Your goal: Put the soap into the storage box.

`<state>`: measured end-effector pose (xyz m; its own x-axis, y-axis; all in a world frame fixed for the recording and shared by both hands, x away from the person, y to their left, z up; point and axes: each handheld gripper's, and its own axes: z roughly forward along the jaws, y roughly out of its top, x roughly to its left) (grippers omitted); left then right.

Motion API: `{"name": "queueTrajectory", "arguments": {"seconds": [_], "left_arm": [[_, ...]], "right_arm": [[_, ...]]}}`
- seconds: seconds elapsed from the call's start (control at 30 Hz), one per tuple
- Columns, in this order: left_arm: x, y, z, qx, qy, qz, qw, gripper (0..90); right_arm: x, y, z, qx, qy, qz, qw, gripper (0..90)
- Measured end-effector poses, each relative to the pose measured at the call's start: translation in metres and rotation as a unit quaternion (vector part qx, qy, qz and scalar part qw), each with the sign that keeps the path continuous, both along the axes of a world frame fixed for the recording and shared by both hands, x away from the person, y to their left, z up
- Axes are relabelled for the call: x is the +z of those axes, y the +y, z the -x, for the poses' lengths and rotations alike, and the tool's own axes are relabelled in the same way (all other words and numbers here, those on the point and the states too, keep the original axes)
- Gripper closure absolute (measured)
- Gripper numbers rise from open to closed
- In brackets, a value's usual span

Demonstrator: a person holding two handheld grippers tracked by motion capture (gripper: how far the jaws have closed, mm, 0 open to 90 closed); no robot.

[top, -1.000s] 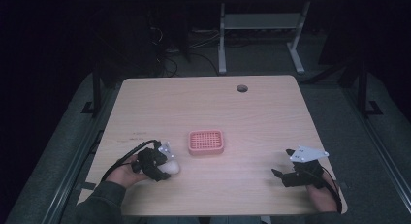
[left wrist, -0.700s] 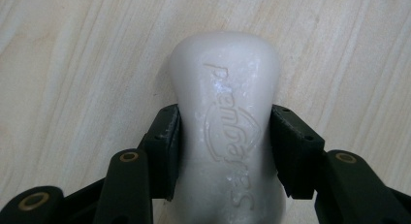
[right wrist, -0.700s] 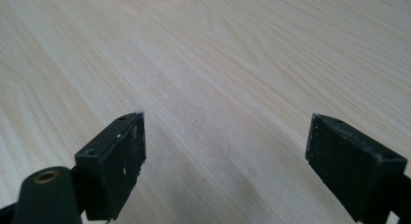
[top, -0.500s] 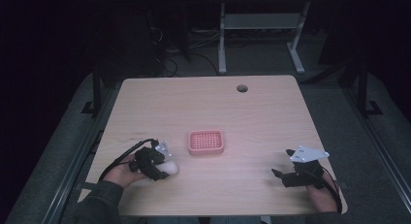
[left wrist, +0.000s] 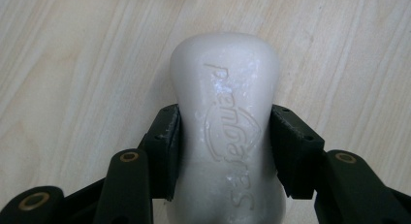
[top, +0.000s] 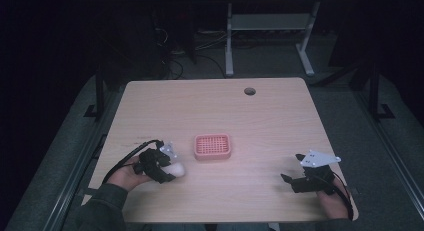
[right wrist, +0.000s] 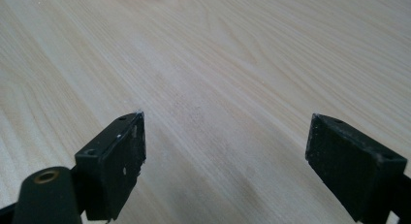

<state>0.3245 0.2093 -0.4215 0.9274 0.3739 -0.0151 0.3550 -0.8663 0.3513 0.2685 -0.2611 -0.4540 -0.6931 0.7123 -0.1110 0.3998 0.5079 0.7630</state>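
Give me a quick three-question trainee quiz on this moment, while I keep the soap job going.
1. True or false: the left gripper has its jaws pressed on the two sides of the white soap bar.
2. How do the jaws of the right gripper stand? A) wide apart with bare table between them B) clamped on the soap C) clamped on the dish.
3. In the high view, which thing lies on the table between the two grippers, apart from both?

Key
1. True: the pads sit against the bar's narrow waist.
2. A.
3. The pink soap dish, with nothing in it.
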Motion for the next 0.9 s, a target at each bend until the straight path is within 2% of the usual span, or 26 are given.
{"name": "queueTrajectory", "arguments": {"seconds": [0.53,0.6,0.9], "left_arm": [[0.01,-0.016,-0.017,-0.012,0.001,0.004,0.9999,49.0],[0.011,-0.017,-0.018,-0.011,0.002,0.009,0.9999,49.1],[0.017,-0.028,-0.028,-0.016,0.0,0.005,0.9999,49.0]], "right_arm": [[0.001,-0.001,0.001,-0.001,-0.001,-0.005,1.0,13.8],[0.001,-0.002,0.001,-0.001,-0.002,-0.004,1.0,13.8],[0.001,-0.003,0.001,-0.001,-0.001,-0.007,1.0,13.8]]}}
